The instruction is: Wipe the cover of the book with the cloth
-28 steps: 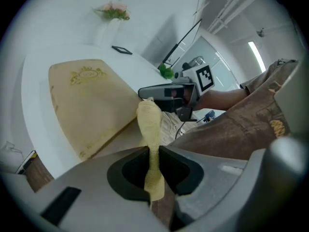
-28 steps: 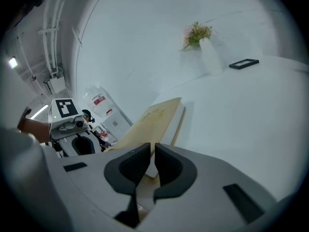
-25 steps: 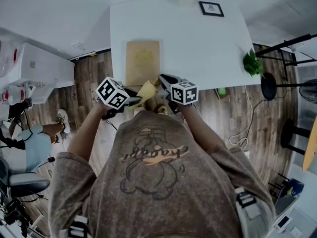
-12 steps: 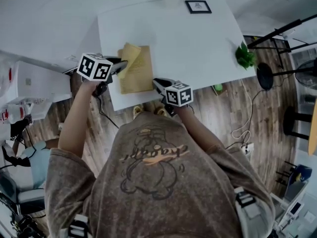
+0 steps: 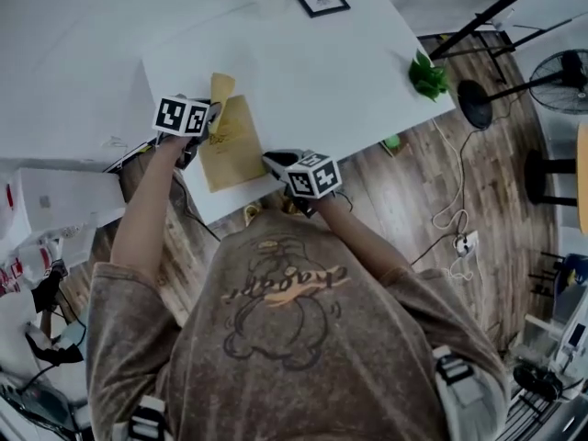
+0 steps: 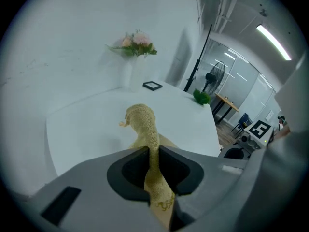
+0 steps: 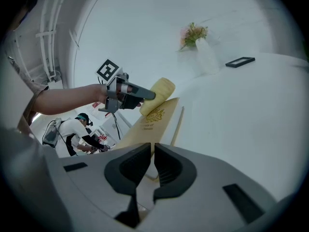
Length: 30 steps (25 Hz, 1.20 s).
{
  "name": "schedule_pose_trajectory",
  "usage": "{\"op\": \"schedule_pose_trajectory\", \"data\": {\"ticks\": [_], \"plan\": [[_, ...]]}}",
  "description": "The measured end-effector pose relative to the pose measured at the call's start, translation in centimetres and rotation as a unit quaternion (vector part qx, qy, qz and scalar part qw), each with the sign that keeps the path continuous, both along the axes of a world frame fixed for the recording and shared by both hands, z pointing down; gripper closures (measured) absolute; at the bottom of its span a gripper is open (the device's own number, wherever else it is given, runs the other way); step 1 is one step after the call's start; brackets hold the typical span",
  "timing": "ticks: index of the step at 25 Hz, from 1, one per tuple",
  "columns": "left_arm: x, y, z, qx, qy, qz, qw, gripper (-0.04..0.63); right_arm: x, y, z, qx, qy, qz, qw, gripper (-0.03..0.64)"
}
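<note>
A tan book (image 5: 230,141) with a gold emblem lies on the left part of the white table (image 5: 312,72). My left gripper (image 5: 211,118) is shut on a yellow cloth (image 5: 221,88), which stands over the book's far left corner. In the left gripper view the cloth (image 6: 141,122) rises from between the shut jaws (image 6: 153,154). My right gripper (image 5: 274,162) sits at the book's near right corner, and its jaws (image 7: 152,153) are shut on the book's edge (image 7: 155,116). The right gripper view also shows the cloth (image 7: 159,90) touching the cover.
A small framed picture (image 5: 322,2) and a vase of flowers (image 7: 195,33) stand at the table's far side. A green plant (image 5: 424,76) sits by the right edge. A fan stand (image 5: 478,104) and cables are on the wooden floor. Another person (image 7: 77,129) is at the left.
My left gripper has carried the cloth from the table's near edge up to the book's far left corner. The right gripper has stayed at the book's near right corner.
</note>
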<state>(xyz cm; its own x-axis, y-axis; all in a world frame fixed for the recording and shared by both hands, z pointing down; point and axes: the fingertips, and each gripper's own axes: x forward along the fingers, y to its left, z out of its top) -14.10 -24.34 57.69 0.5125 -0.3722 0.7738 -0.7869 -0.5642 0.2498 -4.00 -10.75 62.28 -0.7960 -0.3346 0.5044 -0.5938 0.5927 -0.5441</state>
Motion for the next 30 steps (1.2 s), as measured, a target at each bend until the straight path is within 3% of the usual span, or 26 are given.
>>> {"op": "schedule_pose_trajectory", "data": {"ticks": [6, 12, 23, 27, 28, 30], "plan": [[2.2, 0.5, 1.9, -0.018, -0.008, 0.024, 0.9995, 0.543, 0.3, 0.1, -0.1, 0.001, -0.004, 0.007, 1.000, 0.588], [3.2, 1.1, 2.0, -0.048, 0.025, 0.022, 0.9983, 0.543, 0.4, 0.1, 0.0, -0.002, -0.008, 0.006, 1.000, 0.586], [6.7, 5.0, 2.4, -0.077, 0.043, 0.092, 0.9918, 0.543, 0.6, 0.1, 0.3, -0.010, -0.019, 0.009, 1.000, 0.584], [7.4, 6.2, 2.5, -0.079, 0.051, 0.097, 0.9909, 0.543, 1.2, -0.1, 0.4, -0.023, -0.026, 0.026, 0.999, 0.581], [7.5, 6.5, 2.5, -0.081, 0.054, 0.096, 0.9906, 0.543, 1.8, -0.3, 0.5, -0.026, -0.024, 0.036, 0.999, 0.617], [8.0, 7.2, 2.5, -0.084, 0.059, 0.099, 0.9898, 0.543, 3.7, -0.5, 0.4, -0.031, -0.024, 0.061, 0.997, 0.615]]}}
